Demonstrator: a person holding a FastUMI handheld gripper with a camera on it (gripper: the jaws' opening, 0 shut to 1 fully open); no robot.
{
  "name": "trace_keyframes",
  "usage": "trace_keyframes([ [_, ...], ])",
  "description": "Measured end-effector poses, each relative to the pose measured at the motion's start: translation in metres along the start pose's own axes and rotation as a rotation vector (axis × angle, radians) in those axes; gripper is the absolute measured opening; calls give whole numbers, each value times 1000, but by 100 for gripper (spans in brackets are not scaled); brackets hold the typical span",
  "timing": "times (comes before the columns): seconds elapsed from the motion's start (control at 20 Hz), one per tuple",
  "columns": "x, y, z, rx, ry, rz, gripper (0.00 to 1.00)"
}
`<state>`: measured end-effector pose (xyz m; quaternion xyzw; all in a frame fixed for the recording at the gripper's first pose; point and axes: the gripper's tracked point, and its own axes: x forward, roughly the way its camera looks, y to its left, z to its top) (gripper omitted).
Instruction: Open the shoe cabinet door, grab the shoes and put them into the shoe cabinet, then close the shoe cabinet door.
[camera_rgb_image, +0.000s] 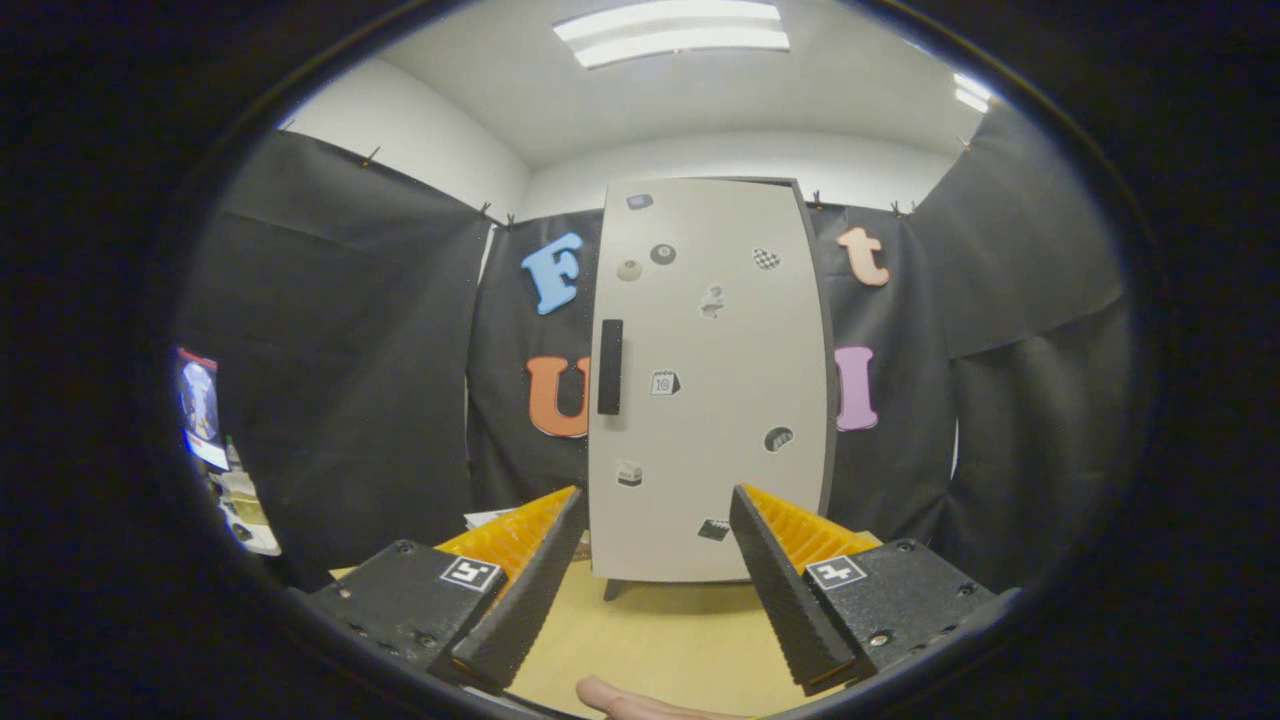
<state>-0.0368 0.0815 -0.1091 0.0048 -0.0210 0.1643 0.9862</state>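
Tongs (655, 590) were spread wide w/ nothing between them, aimed at the shoe cabinet (705, 380) standing on the desk (660, 640) just beyond the fingers; its door looked shut, dark handle (610, 367) on its left side. No shoes seen, so that fits either shoes yet to go in or already inside. If you went for the handle, it's slim & off-centre — your grip could slip or tip the cabinet.

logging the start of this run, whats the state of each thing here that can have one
shoe cabinet door: closed, handle untouched
shoe cabinet: upright on the table, beyond the fingers
gripper: fingers open, holding nothing, aimed at the door
ceiling light: on
fingertip: a person's, resting on the table below the fingers
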Motion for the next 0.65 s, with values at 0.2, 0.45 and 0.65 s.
trace_keyframes([
  [0.2, -4, -11, -2, 0, 13, -17, 96],
  [0.45, 2, -19, -7, 13, 27, -32, 96],
  [0.65, 8, -21, -9, 11, 37, -29, 96],
])
